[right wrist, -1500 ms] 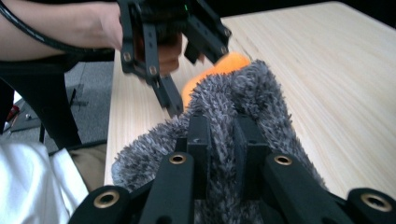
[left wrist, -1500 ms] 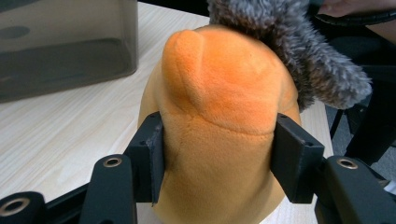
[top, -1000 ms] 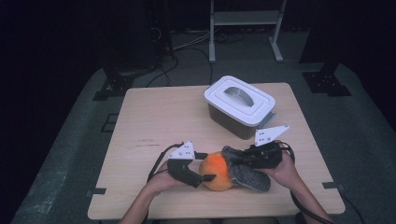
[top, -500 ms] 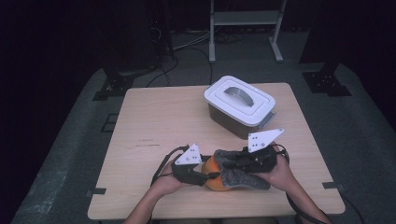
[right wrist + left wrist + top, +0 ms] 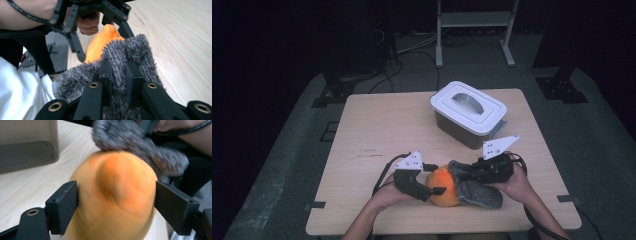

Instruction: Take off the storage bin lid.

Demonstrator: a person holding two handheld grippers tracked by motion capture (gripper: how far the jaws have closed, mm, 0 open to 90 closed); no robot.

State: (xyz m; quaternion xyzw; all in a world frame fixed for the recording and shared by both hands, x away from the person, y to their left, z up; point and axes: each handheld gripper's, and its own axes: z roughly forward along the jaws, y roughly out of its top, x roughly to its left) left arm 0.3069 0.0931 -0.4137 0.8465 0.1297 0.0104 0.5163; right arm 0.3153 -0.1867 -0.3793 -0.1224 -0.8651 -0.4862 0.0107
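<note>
An orange fruit (image 5: pixel 443 187) with a small nub at one end lies near the table's front edge. My left gripper (image 5: pixel 432 191) is shut on it, and its two jaws press against both sides of the fruit (image 5: pixel 116 192). A grey fuzzy cloth (image 5: pixel 479 190) lies against the fruit's right side and partly over it. My right gripper (image 5: pixel 463 173) is shut on that cloth (image 5: pixel 125 50), whose pile bulges up between the jaws of the right gripper (image 5: pixel 118 66). Beyond the cloth the fruit (image 5: pixel 100 43) and the left gripper's black frame (image 5: pixel 75 27) show.
A white-lidded box (image 5: pixel 469 107) with a grey handle and dark walls stands at the back right of the wooden table (image 5: pixel 377 135). Both hands rest at the front edge. Cables trail from both grippers. Dark floor, stands and cables lie beyond the table.
The right gripper has shifted a little with the grey cloth over the fruit's right side. The left gripper has held the fruit in about the same place.
</note>
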